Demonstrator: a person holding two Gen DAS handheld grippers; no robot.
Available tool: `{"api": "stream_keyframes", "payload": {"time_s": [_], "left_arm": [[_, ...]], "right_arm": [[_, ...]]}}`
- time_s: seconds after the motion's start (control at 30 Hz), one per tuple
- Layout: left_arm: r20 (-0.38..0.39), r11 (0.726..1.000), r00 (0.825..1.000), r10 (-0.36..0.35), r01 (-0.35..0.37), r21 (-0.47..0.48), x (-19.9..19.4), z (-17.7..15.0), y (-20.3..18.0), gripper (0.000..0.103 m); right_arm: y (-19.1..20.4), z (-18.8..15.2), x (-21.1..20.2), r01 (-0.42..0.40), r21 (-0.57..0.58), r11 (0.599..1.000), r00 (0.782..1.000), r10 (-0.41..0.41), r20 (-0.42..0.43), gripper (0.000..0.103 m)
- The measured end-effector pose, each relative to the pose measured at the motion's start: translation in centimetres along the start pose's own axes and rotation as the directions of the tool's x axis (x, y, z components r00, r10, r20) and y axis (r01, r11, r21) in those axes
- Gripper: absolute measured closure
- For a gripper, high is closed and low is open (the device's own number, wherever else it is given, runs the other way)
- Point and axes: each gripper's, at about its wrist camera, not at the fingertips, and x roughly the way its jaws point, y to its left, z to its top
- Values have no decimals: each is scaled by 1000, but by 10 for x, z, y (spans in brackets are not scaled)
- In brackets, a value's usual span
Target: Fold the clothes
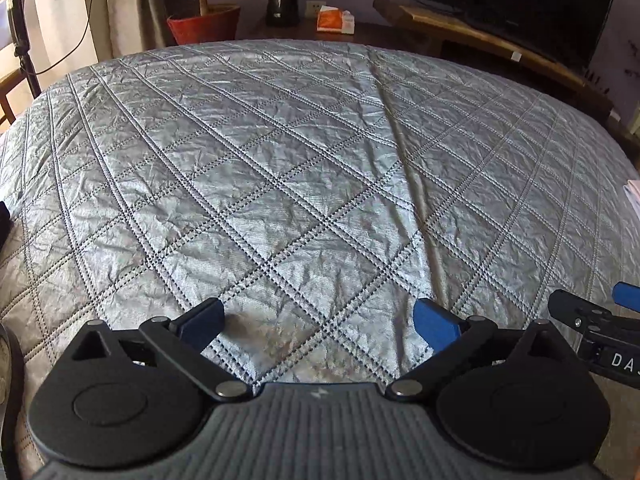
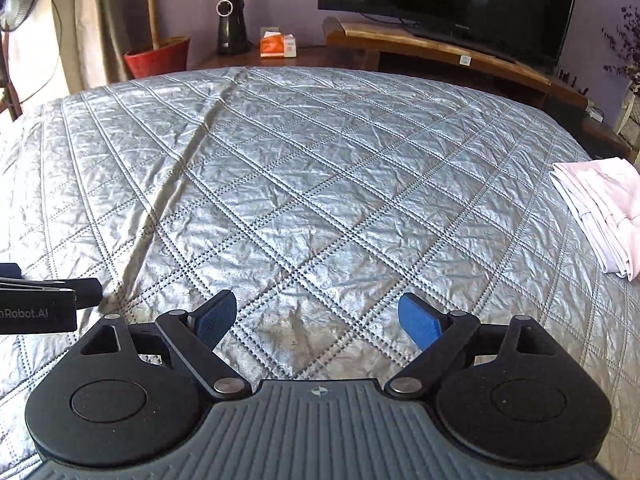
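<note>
Over the bed, left to right:
Left tool [image 1: 318,326]: jaws spread wide, nothing between the blue pads, hanging above the quilt.
Quilt [image 2: 320,184]: silver-grey, diamond-stitched, with one long crease running away from the tools.
Right tool [image 2: 318,316]: jaws wide too, empty, just beside the left tool.
Folded clothes [image 2: 604,216]: a pale pink and white stack lying on the quilt at the far right edge, well apart from both tools.
</note>
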Motion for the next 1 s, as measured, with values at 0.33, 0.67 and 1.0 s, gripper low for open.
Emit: {"api": "stream_keyframes", "payload": {"time_s": [0.33, 0.67, 1.0], "left_arm": [[127, 999, 992, 14, -18, 33, 7, -3, -3, 0], [107, 997, 993, -39, 32, 70, -10, -5, -18, 3], [39, 955, 976, -216, 203, 214, -95, -26, -48, 1]], "right_arm": [[4, -1, 0, 165, 44, 985, 980, -169, 104, 12], [-32, -4, -13, 100, 221, 970, 991, -117, 65, 11], [-98, -33, -101, 163, 524, 836, 983, -186, -9, 11]]}}
